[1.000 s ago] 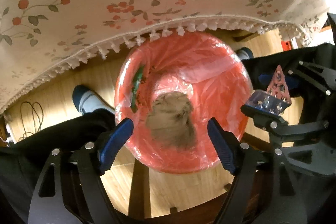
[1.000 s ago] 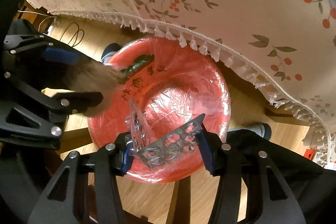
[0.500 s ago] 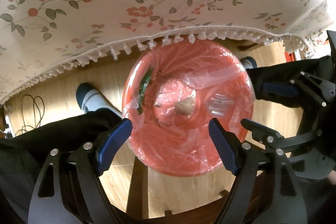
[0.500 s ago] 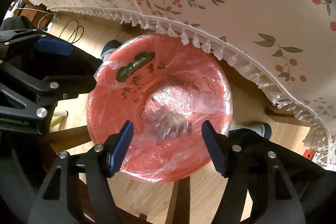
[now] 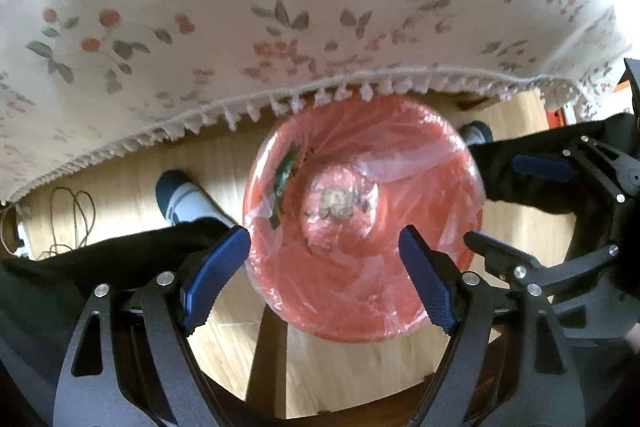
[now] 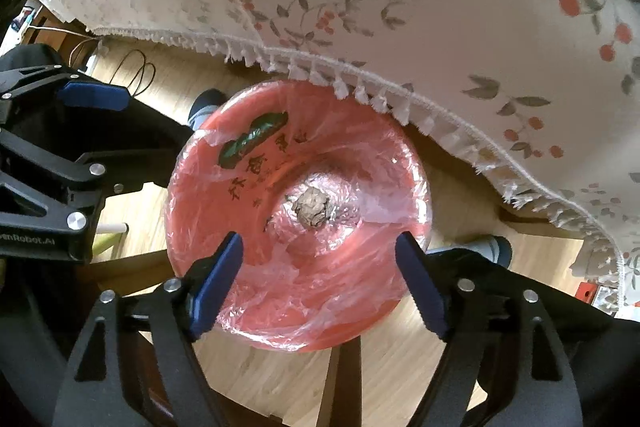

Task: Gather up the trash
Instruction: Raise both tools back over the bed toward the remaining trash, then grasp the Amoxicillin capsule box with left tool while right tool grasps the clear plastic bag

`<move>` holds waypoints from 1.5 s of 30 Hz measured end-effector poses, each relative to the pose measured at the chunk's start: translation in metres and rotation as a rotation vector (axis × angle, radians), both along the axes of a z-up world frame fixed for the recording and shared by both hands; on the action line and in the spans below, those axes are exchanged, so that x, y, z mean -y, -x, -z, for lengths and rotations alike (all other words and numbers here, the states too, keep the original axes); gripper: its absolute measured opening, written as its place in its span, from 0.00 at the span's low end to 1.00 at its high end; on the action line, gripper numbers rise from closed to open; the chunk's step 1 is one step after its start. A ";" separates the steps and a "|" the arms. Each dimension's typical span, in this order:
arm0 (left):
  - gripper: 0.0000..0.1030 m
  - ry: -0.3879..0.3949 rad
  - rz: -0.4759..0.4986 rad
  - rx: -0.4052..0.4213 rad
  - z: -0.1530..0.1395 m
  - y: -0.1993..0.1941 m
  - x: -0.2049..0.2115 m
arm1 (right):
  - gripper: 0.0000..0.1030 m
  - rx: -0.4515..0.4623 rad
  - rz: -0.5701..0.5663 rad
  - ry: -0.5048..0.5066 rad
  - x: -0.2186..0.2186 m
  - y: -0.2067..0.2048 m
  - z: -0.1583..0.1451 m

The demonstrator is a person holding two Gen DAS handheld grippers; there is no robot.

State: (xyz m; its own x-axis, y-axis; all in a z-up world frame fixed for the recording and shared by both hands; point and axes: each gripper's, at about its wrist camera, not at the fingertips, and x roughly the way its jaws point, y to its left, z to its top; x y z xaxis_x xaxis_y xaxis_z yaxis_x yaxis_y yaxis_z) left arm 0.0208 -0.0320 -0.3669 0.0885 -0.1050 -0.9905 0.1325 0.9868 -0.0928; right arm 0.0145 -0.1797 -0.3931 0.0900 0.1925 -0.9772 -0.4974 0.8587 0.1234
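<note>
A red trash bin lined with a clear plastic bag stands on the wooden floor below the table edge; it also shows in the right wrist view. A crumpled brownish wad lies at its bottom, also seen from the right wrist. My left gripper is open and empty above the bin. My right gripper is open and empty above the bin too. The other gripper shows at the right of the left wrist view and at the left of the right wrist view.
A white tablecloth with red cherries and a tasselled fringe hangs over the bin's far rim. A person's dark trouser legs and socked feet stand beside the bin. A cable lies on the floor at left.
Both grippers opened. The brownish wad left the left gripper and the clear plastic blister pack left the right one; both fell into the bin. Both grippers have risen slightly.
</note>
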 end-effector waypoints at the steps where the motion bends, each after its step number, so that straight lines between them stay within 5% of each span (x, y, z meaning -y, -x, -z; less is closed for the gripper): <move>1: 0.78 0.002 -0.003 0.017 -0.005 0.000 0.000 | 0.79 0.013 0.005 -0.005 0.001 0.000 -0.005; 12: 0.78 -0.050 -0.008 0.310 -0.118 -0.027 -0.008 | 0.88 0.326 0.083 -0.072 0.018 -0.021 -0.123; 15: 0.90 -0.058 -0.016 0.403 -0.154 -0.046 -0.013 | 0.91 0.411 0.112 -0.095 0.022 -0.042 -0.159; 21: 0.92 -0.086 -0.022 0.525 -0.198 -0.096 -0.021 | 0.95 0.539 0.145 -0.119 0.022 -0.084 -0.211; 27: 0.92 -0.112 -0.051 0.563 -0.204 -0.155 -0.034 | 0.95 0.594 0.181 -0.141 0.022 -0.133 -0.236; 35: 0.92 -0.142 -0.081 0.524 -0.170 -0.241 -0.048 | 0.95 0.612 0.205 -0.149 0.020 -0.181 -0.237; 45: 0.92 -0.127 -0.102 0.460 -0.130 -0.286 -0.056 | 0.95 0.589 0.203 -0.157 0.009 -0.217 -0.221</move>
State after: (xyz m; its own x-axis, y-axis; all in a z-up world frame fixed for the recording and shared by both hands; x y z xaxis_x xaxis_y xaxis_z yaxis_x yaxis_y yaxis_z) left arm 0.3069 0.0242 -0.2365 0.5240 0.0467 -0.8504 0.0332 0.9966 0.0752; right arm 0.2310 -0.1889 -0.1723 0.6527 0.2514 -0.7146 -0.3491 0.9370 0.0108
